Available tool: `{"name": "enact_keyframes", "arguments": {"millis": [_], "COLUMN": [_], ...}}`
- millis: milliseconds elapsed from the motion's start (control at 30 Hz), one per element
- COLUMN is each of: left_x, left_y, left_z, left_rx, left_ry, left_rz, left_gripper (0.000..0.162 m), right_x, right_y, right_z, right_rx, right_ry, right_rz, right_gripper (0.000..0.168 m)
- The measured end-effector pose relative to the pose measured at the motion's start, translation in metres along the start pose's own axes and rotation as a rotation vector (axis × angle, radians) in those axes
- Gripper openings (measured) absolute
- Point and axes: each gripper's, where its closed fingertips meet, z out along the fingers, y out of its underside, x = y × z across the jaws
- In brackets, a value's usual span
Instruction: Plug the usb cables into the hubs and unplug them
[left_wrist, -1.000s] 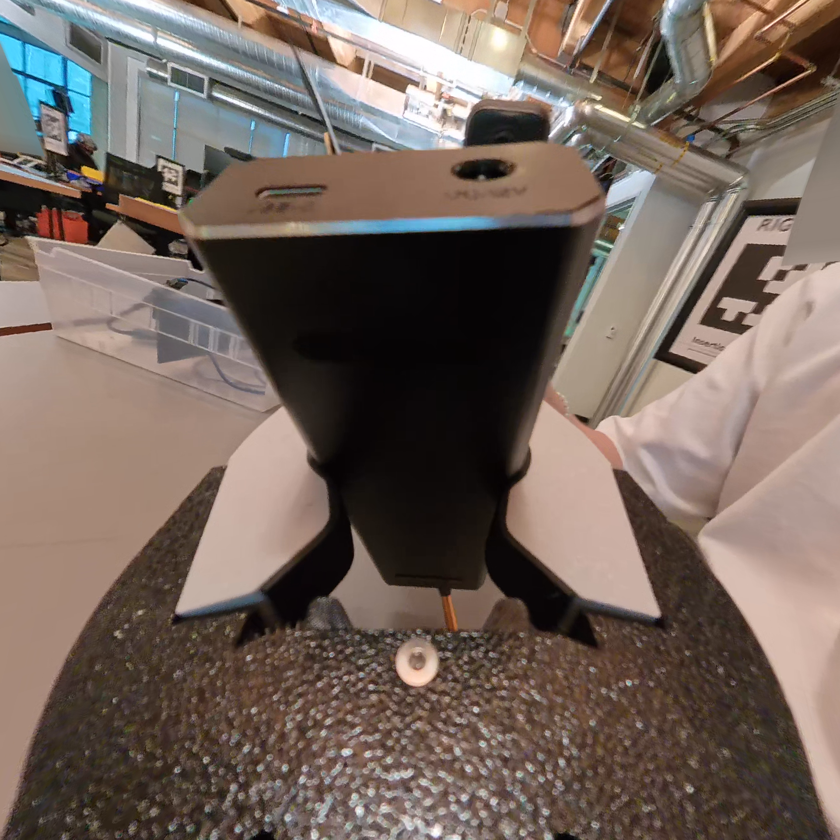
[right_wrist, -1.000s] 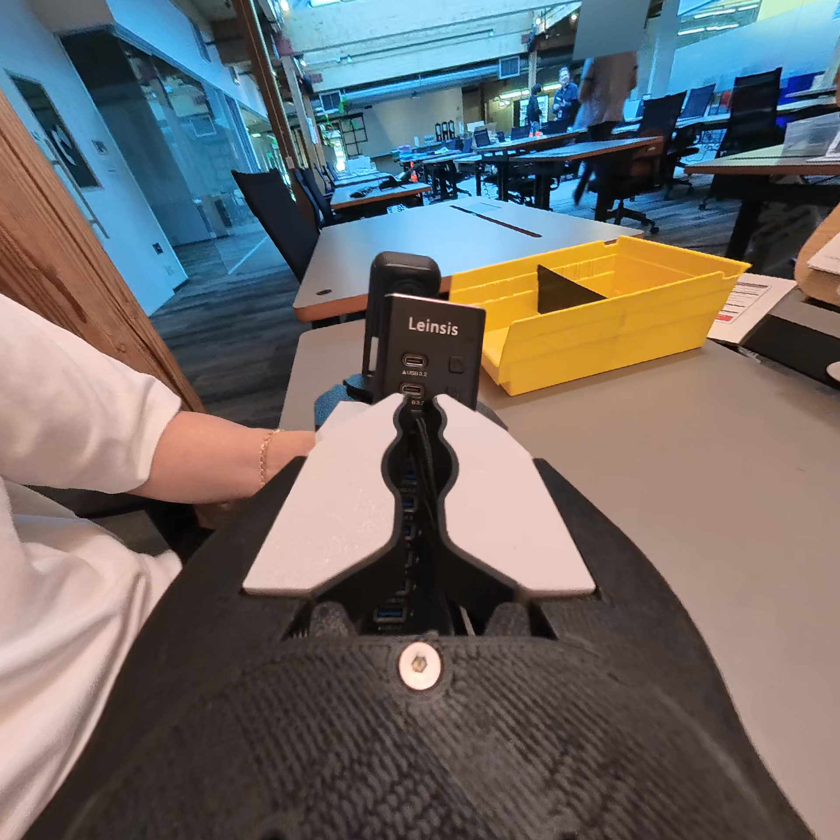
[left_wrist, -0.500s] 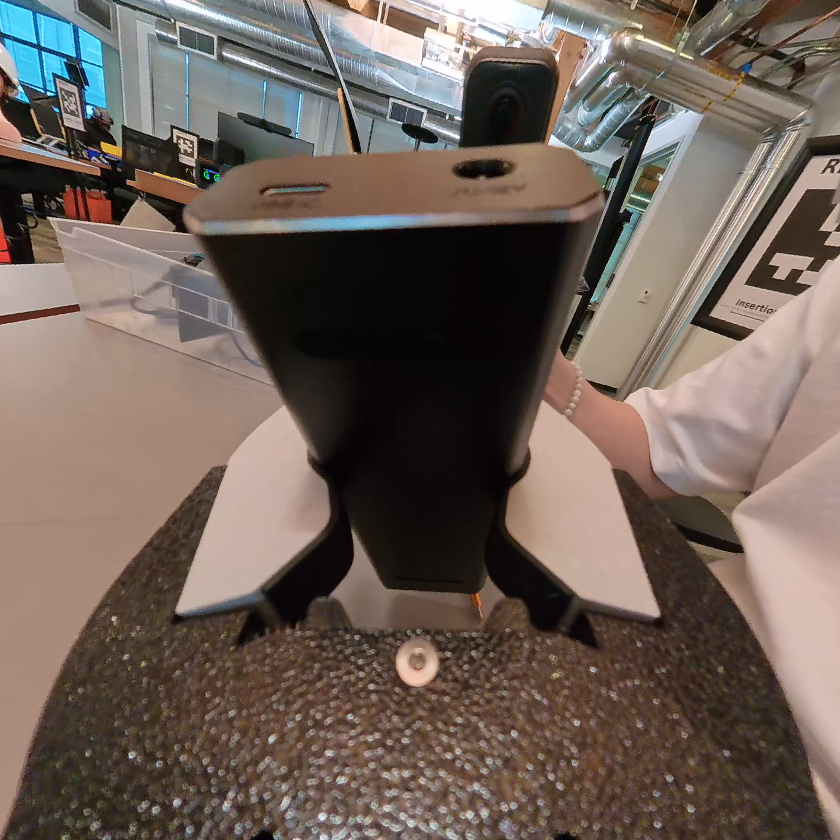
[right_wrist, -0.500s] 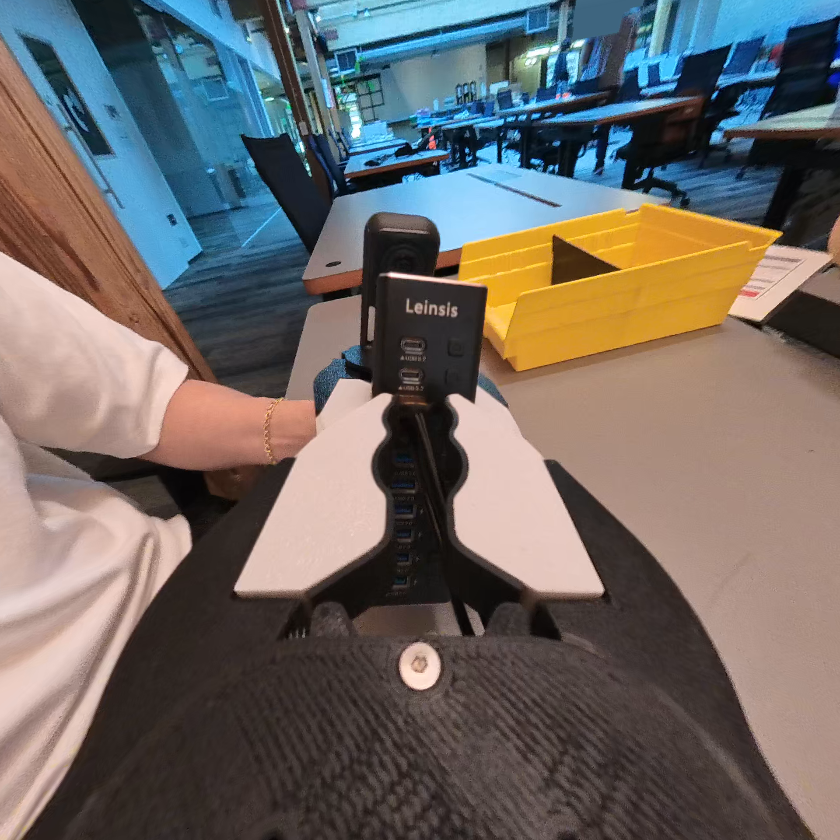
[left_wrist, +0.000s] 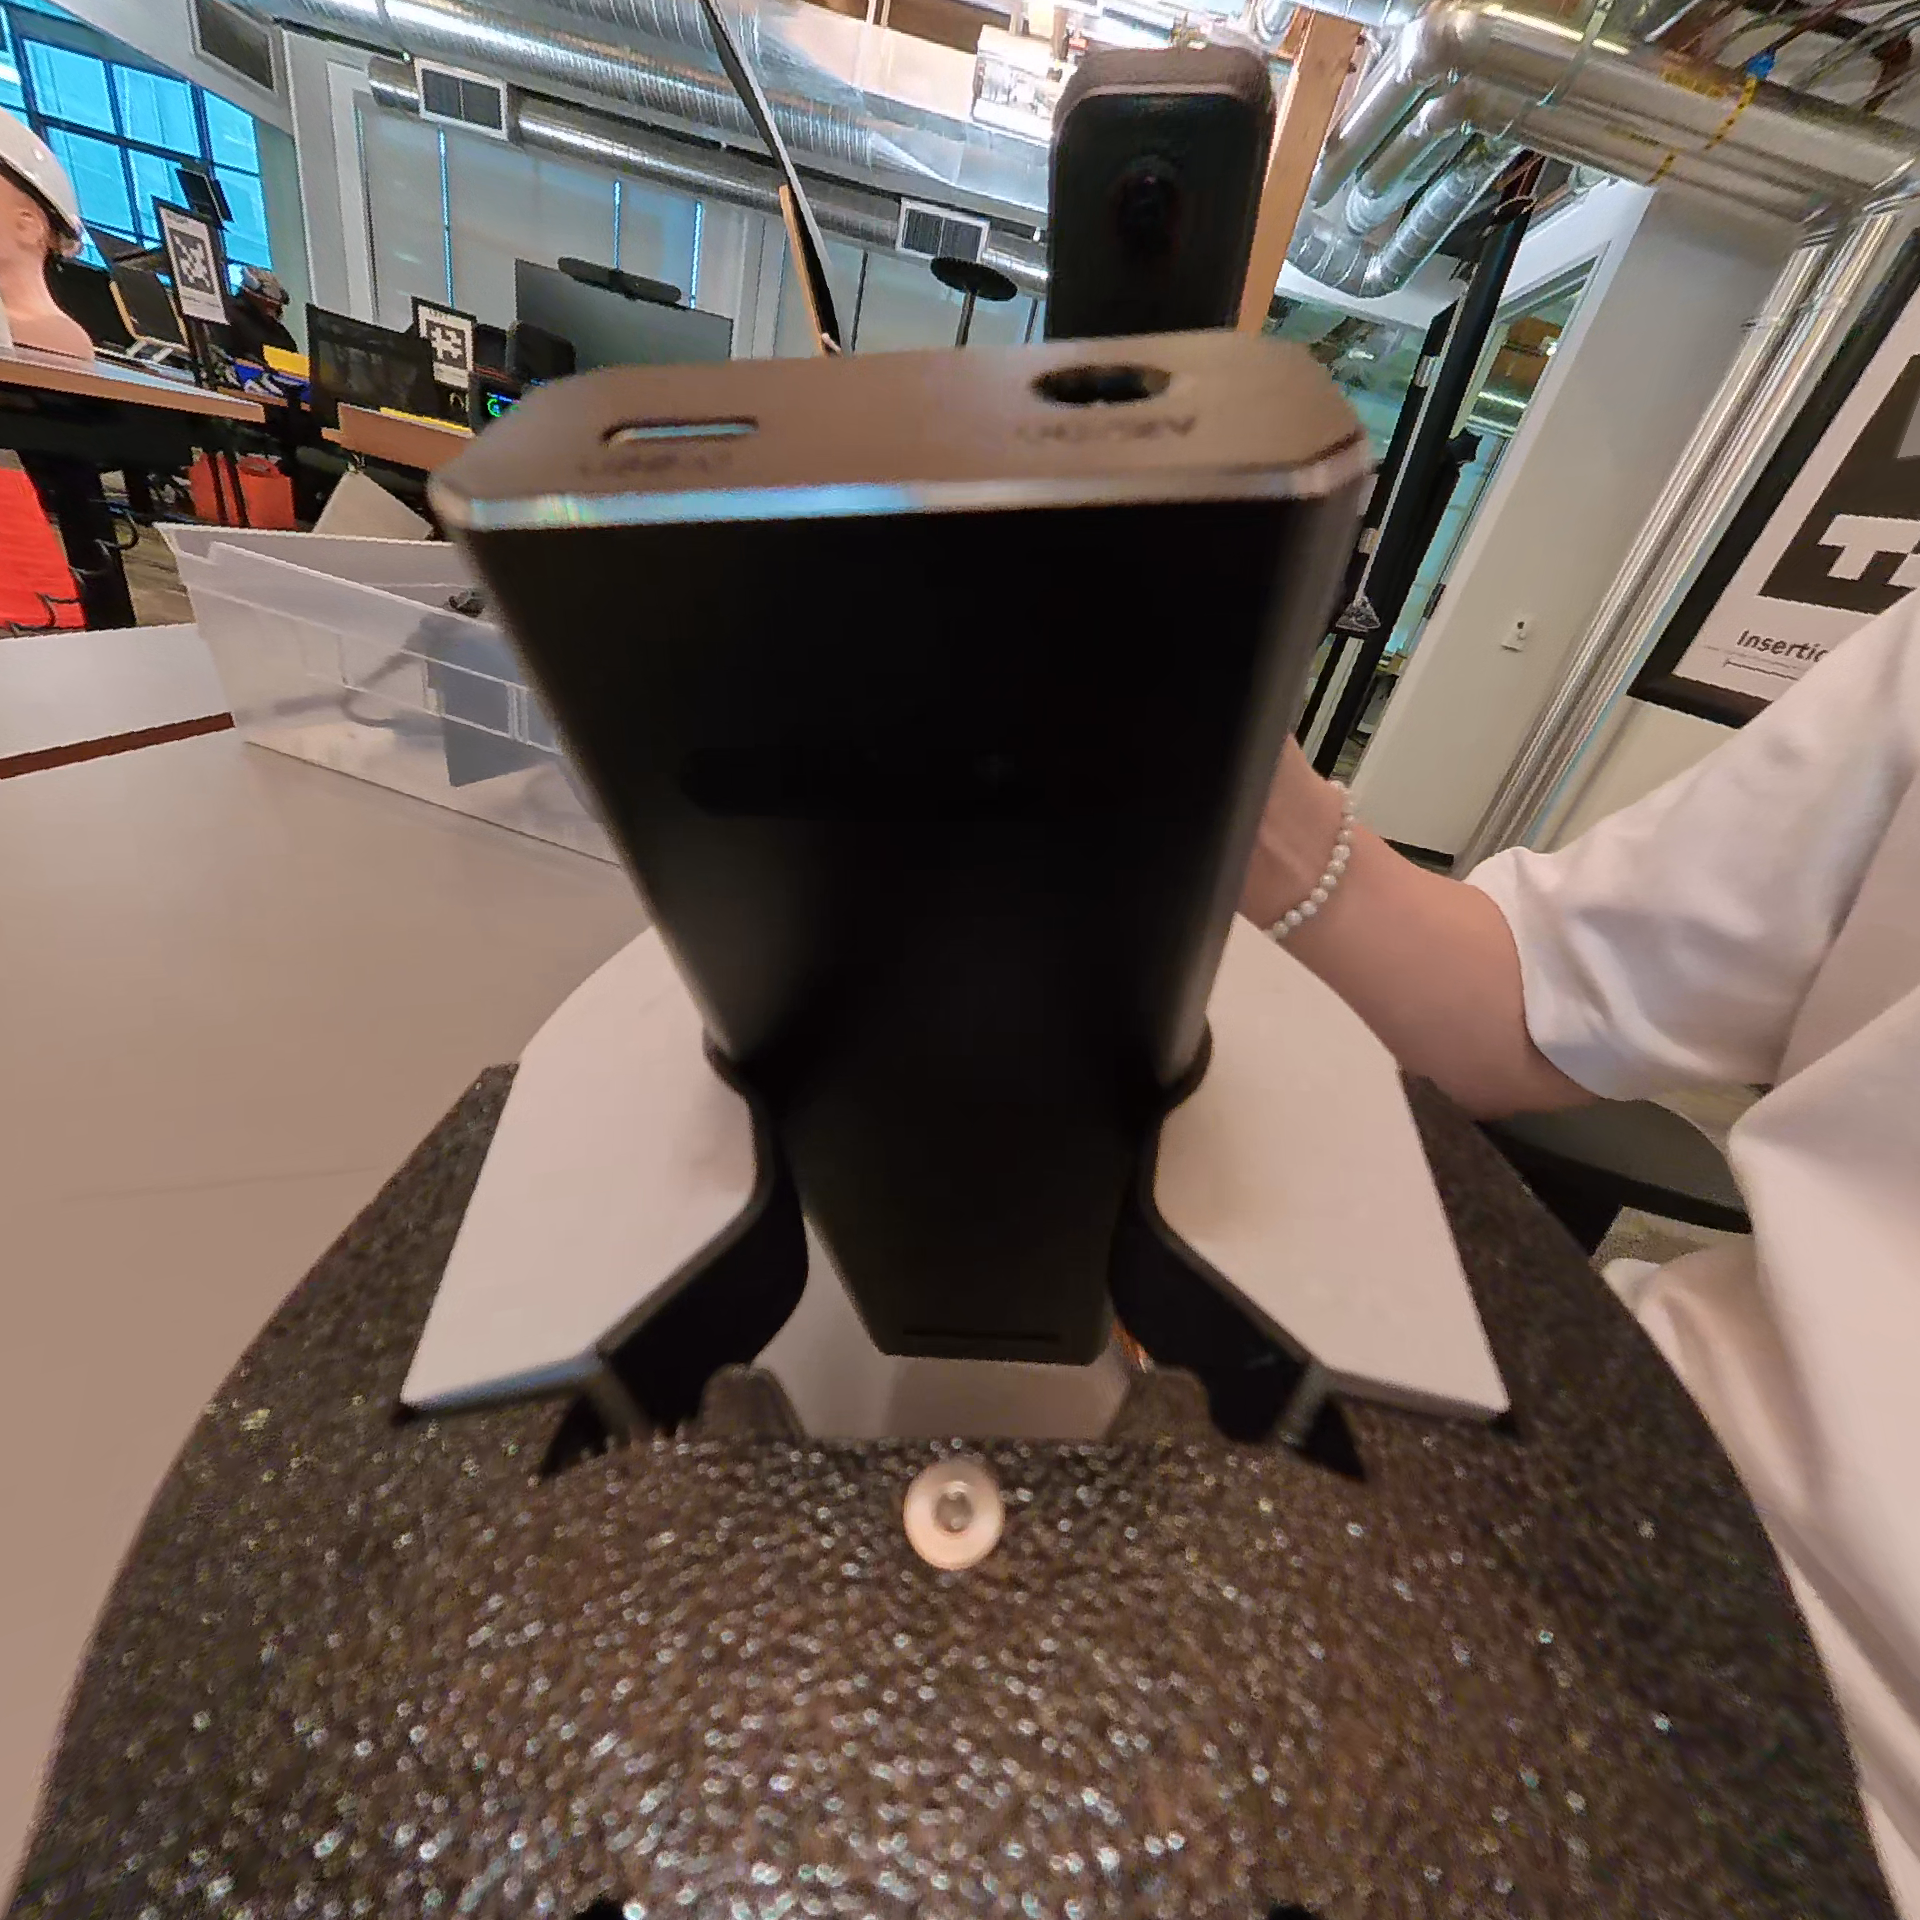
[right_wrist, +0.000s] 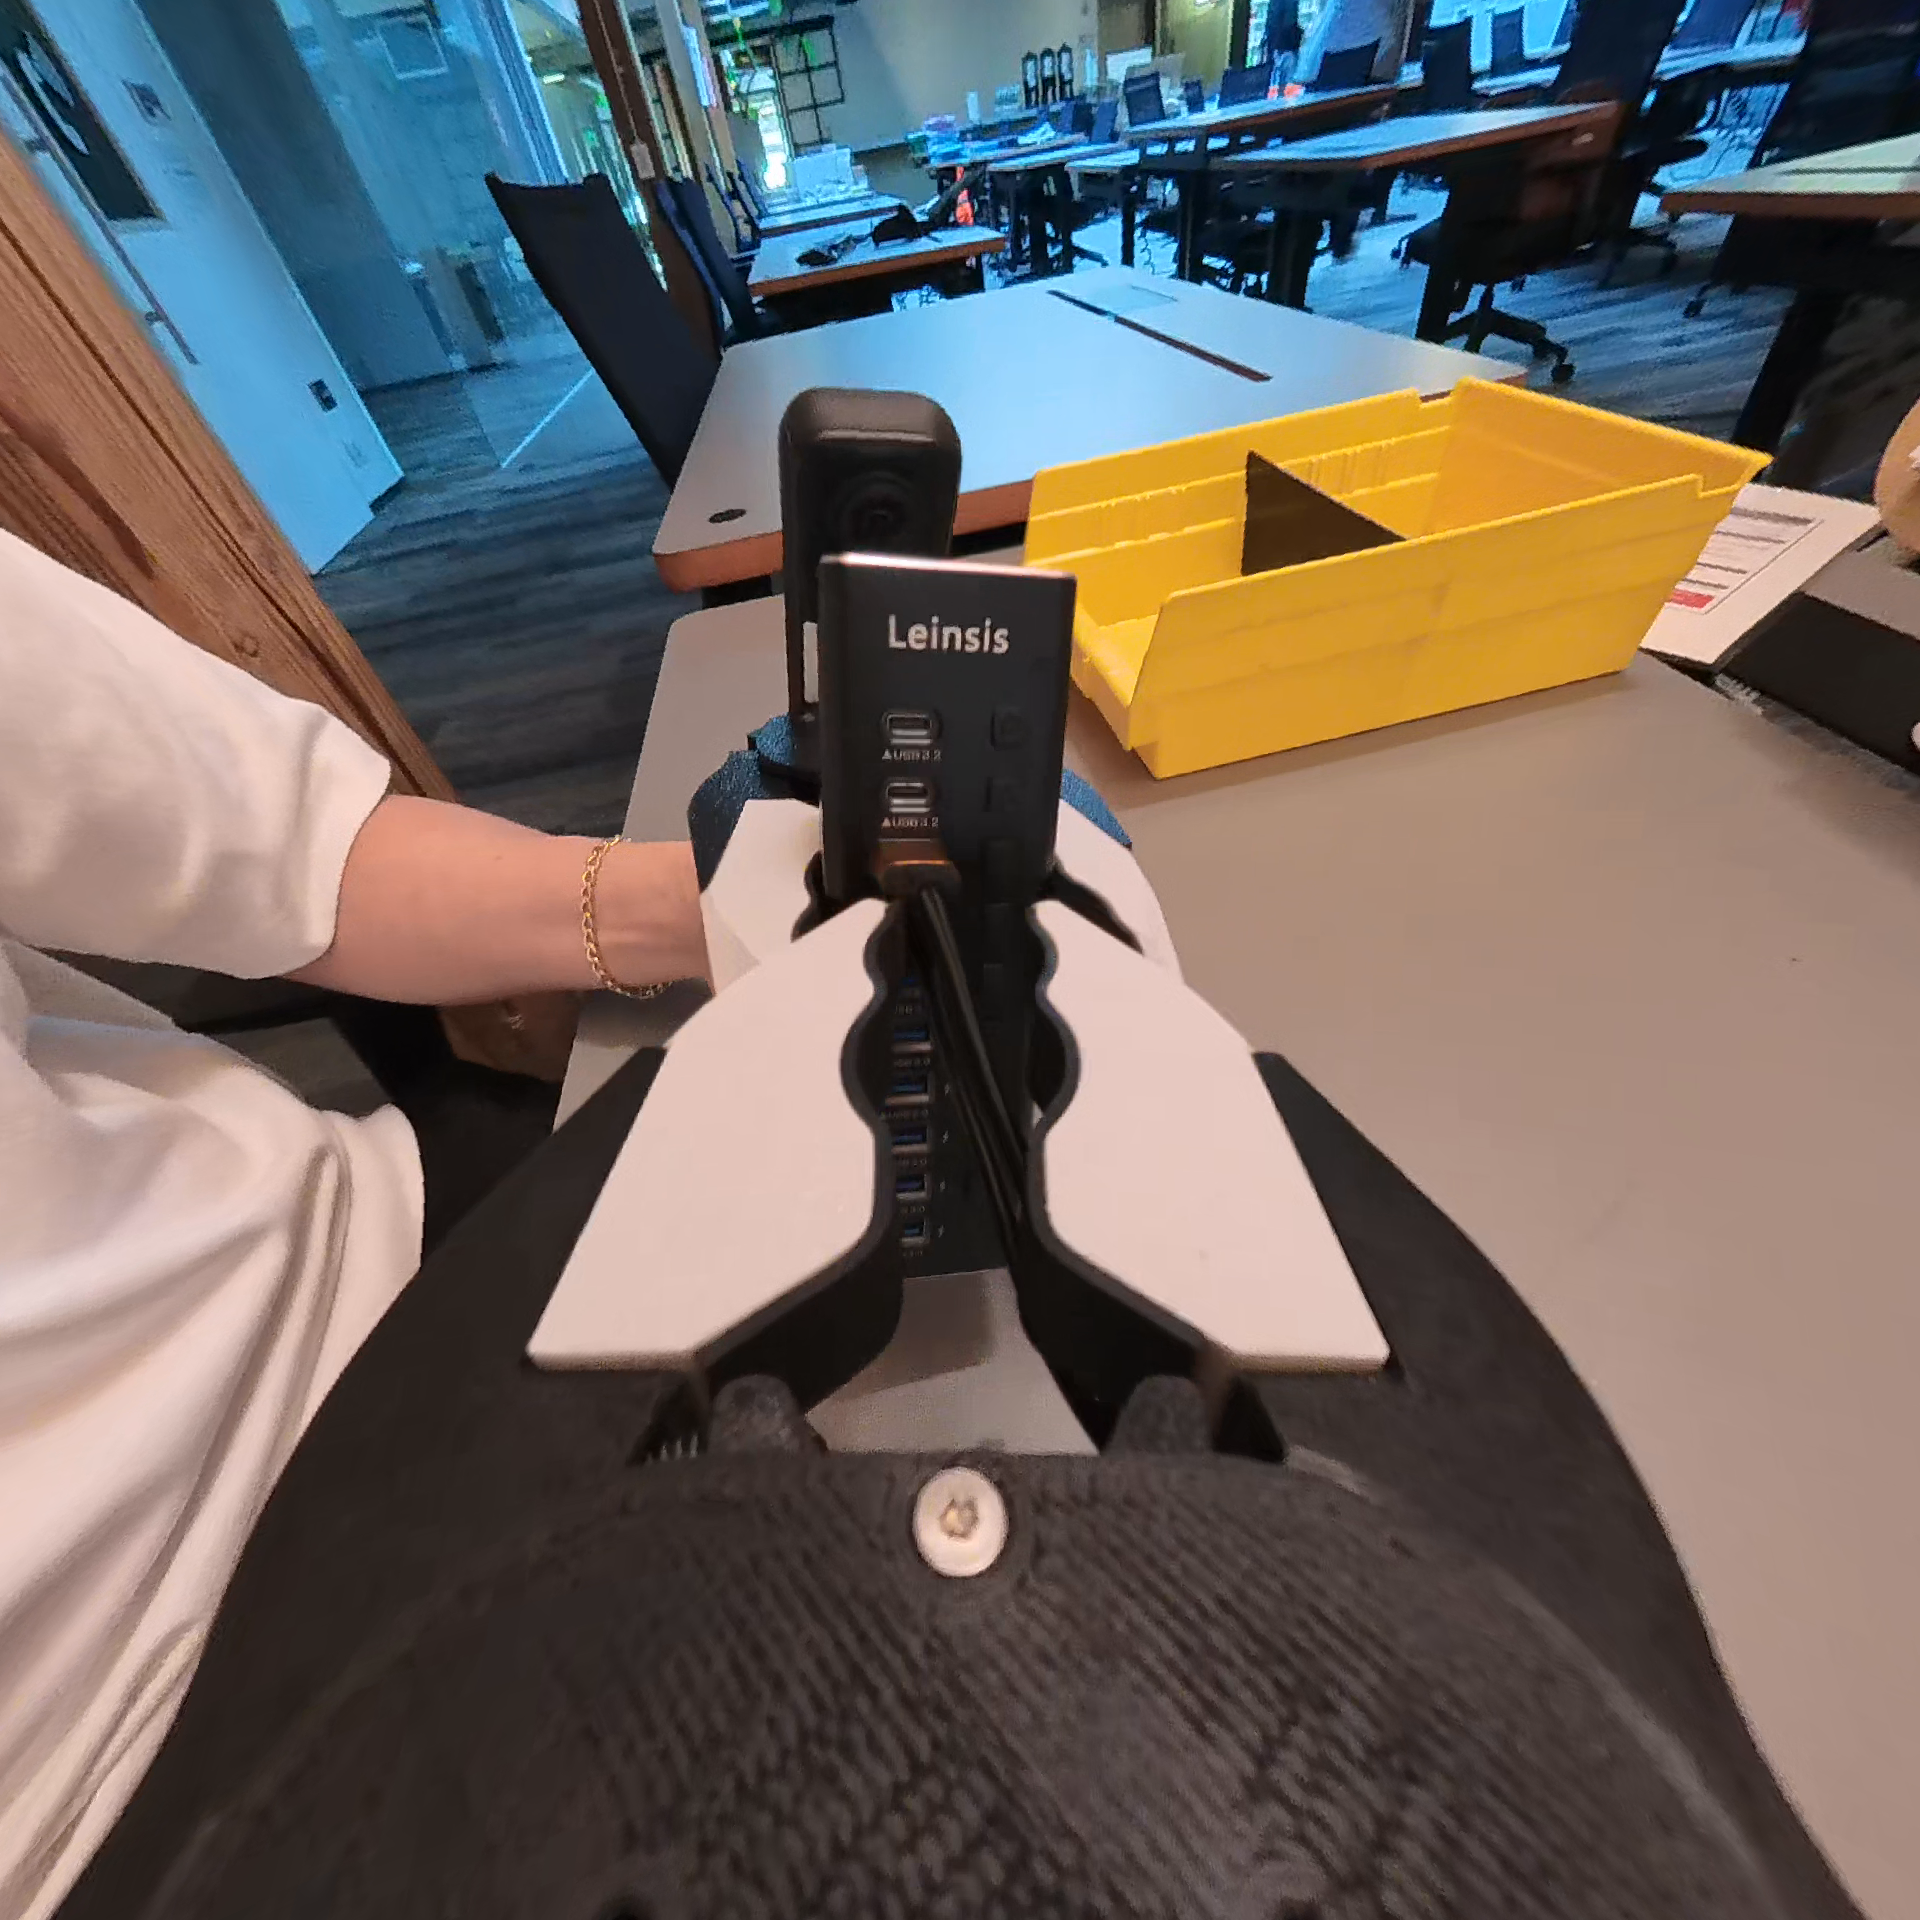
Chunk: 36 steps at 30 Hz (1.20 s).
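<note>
Right wrist view: black upright hub (right_wrist: 940, 717).

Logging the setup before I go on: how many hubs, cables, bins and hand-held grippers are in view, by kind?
USB hub: 1
USB cable: 1
Bins: 2, the yellow bin and the clear bin
Hand-held grippers: 2, the left hand-held gripper and the right hand-held gripper
Total: 6
</note>
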Motion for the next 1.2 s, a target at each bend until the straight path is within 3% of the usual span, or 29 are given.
{"name": "enact_keyframes", "arguments": {"millis": [133, 500, 900, 1200], "left_x": [-0.001, -0.003, -0.008, -0.013], "left_y": [-0.001, -0.002, -0.001, -0.001], "left_z": [-0.001, -0.003, -0.008, -0.012], "left_rx": [0.012, 0.031, -0.032, -0.033], "left_ry": [-0.003, -0.008, -0.073, -0.073], "left_rz": [-0.005, -0.006, 0.129, 0.098], "left_gripper": [0.073, 0.073, 0.072, 0.072], "right_x": [-0.004, -0.006, -0.008, -0.001], "right_y": [-0.002, -0.008, -0.005, 0.002], "right_z": [0.004, 0.007, 0.006, 0.007], "right_rx": [0.017, 0.061, -0.038, -0.072], "right_ry": [-0.017, -0.031, 0.010, 0.044], "right_rz": [-0.015, 0.024, 0.004, 0.005], "right_gripper": [0.010, 0.008, 0.008, 0.007]}}
